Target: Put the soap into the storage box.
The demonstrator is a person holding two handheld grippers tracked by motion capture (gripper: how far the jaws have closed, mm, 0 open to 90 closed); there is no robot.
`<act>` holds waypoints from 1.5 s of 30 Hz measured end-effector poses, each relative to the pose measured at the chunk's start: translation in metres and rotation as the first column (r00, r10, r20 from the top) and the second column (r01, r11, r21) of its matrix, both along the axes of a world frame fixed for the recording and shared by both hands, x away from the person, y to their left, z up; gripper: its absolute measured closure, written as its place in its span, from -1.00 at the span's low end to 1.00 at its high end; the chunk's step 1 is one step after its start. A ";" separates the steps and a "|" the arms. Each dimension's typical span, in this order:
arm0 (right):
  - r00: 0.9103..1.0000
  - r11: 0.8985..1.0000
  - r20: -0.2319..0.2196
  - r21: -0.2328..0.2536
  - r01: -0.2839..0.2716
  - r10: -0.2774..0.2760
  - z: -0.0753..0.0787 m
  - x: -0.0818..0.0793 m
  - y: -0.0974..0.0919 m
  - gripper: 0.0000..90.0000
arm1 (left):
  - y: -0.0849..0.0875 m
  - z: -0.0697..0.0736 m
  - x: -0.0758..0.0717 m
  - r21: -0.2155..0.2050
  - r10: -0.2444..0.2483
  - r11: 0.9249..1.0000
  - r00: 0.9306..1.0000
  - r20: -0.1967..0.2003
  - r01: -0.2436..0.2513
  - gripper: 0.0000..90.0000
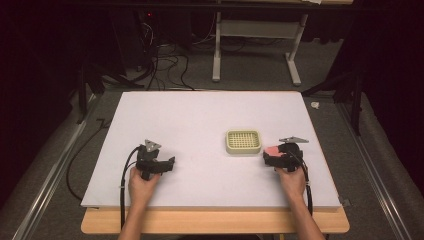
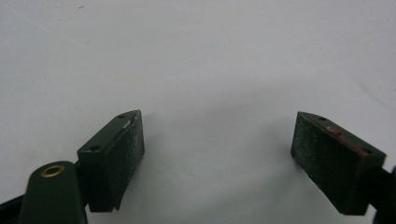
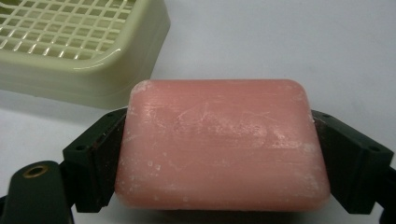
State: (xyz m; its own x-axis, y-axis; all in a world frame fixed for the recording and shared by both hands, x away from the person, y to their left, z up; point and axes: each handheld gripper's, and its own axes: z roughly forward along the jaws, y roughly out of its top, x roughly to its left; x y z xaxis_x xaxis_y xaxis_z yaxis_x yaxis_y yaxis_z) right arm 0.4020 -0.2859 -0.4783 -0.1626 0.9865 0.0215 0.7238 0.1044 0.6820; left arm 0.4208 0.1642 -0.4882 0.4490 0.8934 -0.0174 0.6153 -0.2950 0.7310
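Right gripper [image 3: 219, 154] clamps pink soap [image 3: 222, 144], long axis spanning the jaws.
Left gripper [image 2: 217, 154] spread, empty (soap dish [image 3: 84, 46] just beside soap).

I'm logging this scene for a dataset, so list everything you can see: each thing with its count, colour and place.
Soap bar: one, pink, clamped between the right gripper's jaws, just right of the dish.
Soap dish: one, pale green-yellow with a grid top, on the board right of centre, nothing in it.
Board: one, white, covering most of the table.
Table: one, light wood, its edge showing nearest the person.
Frame legs: pale grey, on the floor beyond the table.
Floor cables: several, black, far left.
Left gripper: one, black, open, over bare board at near left.
Right gripper: one, black, near right.
Hands: two, at the near edge.
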 end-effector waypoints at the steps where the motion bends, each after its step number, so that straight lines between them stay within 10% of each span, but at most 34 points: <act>1: 1.000 1.000 0.001 -0.003 -0.001 0.001 0.000 0.000 0.000 -0.70 | 0.000 0.000 0.000 0.000 0.001 1.000 1.000 0.001 -0.001 -0.61; 45: 0.993 0.990 0.077 0.104 -0.099 0.092 0.042 -0.023 -0.007 -0.70 | 0.000 0.000 0.000 -0.001 0.000 1.000 1.000 0.000 0.000 -0.61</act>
